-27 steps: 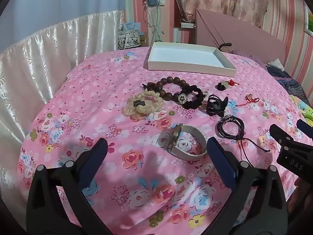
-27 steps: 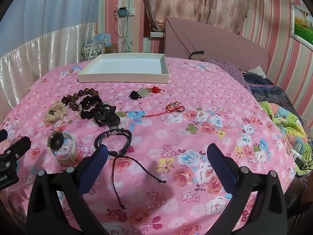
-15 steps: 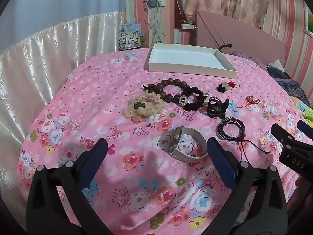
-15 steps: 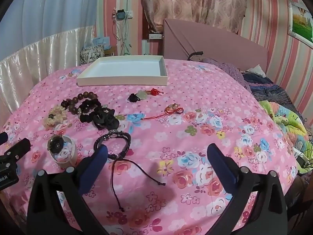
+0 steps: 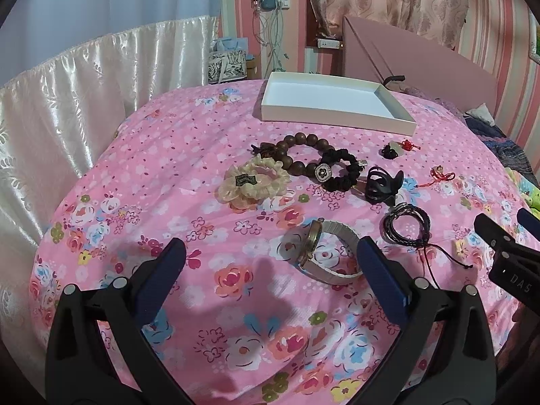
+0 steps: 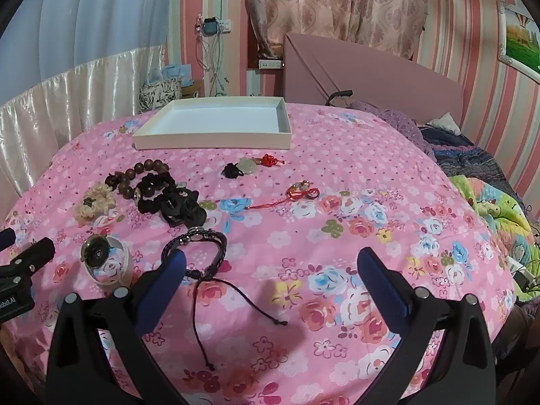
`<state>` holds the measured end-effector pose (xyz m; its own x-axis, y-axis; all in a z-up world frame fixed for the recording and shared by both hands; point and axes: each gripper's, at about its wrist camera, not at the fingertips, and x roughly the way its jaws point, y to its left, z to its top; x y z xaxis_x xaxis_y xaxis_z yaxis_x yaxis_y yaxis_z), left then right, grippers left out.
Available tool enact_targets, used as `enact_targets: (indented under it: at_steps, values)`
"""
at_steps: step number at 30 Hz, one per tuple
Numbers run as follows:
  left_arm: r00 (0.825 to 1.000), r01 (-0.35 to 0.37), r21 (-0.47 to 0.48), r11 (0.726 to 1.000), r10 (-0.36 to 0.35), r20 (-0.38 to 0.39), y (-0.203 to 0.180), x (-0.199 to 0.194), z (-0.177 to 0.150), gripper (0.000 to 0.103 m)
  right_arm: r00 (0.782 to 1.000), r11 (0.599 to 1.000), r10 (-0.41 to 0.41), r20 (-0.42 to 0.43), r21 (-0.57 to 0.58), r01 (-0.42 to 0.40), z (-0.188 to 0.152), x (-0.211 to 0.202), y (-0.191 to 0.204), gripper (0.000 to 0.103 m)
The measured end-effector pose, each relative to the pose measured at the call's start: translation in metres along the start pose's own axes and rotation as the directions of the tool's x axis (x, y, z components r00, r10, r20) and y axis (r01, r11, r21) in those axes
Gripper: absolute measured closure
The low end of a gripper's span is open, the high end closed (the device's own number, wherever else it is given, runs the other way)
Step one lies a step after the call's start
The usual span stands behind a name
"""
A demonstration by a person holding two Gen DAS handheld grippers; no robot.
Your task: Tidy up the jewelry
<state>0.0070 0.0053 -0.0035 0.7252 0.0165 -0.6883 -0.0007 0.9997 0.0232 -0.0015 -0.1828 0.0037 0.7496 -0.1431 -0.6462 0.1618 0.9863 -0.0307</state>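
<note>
Both grippers, left gripper [image 5: 270,263] and right gripper [image 6: 271,266], gape empty; lower-centre cord bracelet [image 6: 199,249] tails could snag.

You see: pink floral bedspread [image 6: 337,202] | pink headboard [image 6: 371,71] behind | patterned curtain [image 6: 337,3] above it | framed landscape picture [image 6: 519,40] on striped wall

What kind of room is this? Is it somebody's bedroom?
Most likely a bedroom. The jewelry lies on a bed with a pink flowered sheet, a padded pink headboard stands behind it, and curtains hang on the striped wall.
</note>
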Motion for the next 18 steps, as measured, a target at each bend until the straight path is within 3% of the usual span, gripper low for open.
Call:
enact_targets:
  at_steps: [18]
  values:
    - [1.0, -0.004, -0.003, 1.0, 0.004, -0.019, 0.0011, 0.0079, -0.0005, 0.003, 1.0, 1.0, 0.004, -0.025, 0.007, -0.004, -0.0038, 0.0086, -0.0015, 0.002]
